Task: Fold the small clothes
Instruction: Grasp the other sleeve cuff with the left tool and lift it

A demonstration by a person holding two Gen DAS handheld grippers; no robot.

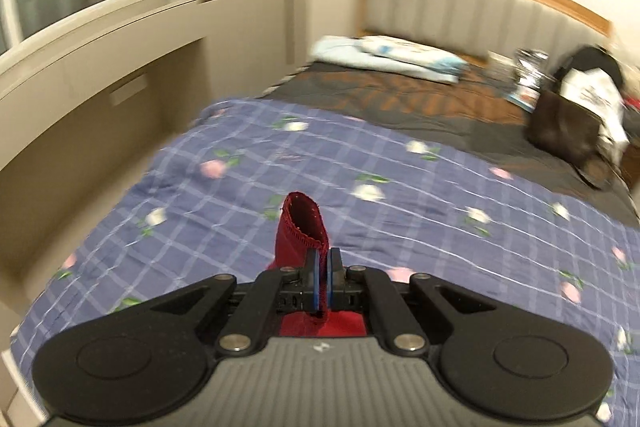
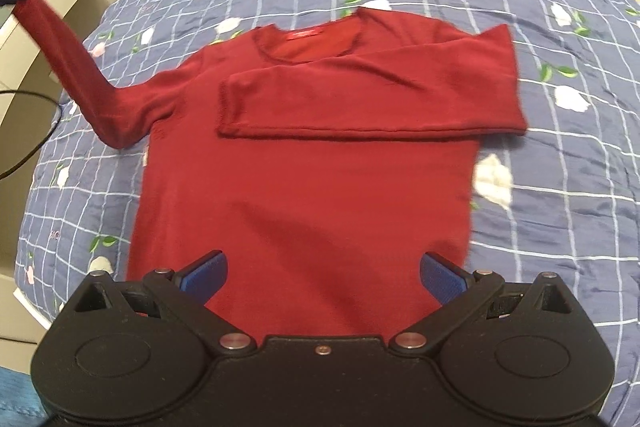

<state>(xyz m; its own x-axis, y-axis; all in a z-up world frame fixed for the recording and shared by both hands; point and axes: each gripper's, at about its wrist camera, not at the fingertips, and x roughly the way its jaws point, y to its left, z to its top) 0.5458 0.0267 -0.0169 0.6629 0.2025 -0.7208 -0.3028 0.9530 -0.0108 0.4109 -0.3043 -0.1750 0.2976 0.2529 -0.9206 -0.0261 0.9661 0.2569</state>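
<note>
Sweater [image 2: 304, 187] is what you have here, a dark red one, lying flat on the blue checked blanket [image 2: 560, 187] with little flowers on it. Its neck points away from you and its bottom edge is near your right gripper [image 2: 324, 277].

One sleeve [image 2: 372, 99] is folded across the chest and lies flat on the red cloth. The other sleeve [image 2: 76, 67] is lifted up off the bed and stretches to the far left side of the right view.

Your left gripper [image 1: 323, 273] is pinched tight on the cuff [image 1: 302, 227] of that lifted sleeve. The blue pads [image 1: 314, 279] press together with the red cloth between them, and the open end of the cuff stands up just past the tips.

Your right gripper is wide apart and holds nothing. It hangs over the bottom part of the sweater.

Farther up the bed you can see a pillow [image 1: 388, 57], a brown bag [image 1: 568, 135] and the headboard [image 1: 480, 7]. That part is blurry.
</note>
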